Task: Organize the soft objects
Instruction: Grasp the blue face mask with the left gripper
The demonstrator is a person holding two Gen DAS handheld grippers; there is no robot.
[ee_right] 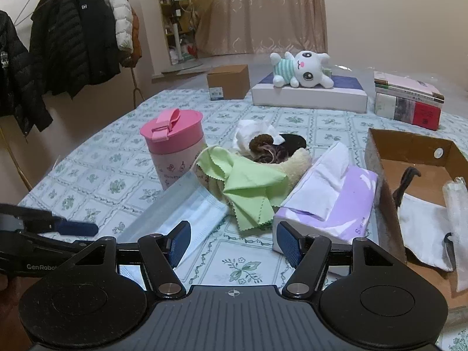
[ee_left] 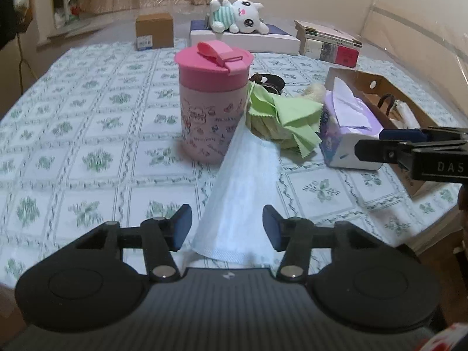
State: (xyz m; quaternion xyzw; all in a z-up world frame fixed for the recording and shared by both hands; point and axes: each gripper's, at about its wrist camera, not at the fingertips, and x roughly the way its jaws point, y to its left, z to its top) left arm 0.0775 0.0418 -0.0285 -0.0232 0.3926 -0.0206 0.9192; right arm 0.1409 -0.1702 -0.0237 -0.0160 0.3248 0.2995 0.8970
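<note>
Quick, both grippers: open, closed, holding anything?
Left gripper: open, straddling the near end of the mask, not clamped.
Right gripper: open, empty, above the table.

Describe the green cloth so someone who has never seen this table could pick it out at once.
On the floral tablecloth, look between the pink lidded cup and the purple tissue box. The green cloth lies crumpled there, beside the pale blue face mask. Its lime colour and zigzag-cut edges set it apart from its neighbours.
</note>
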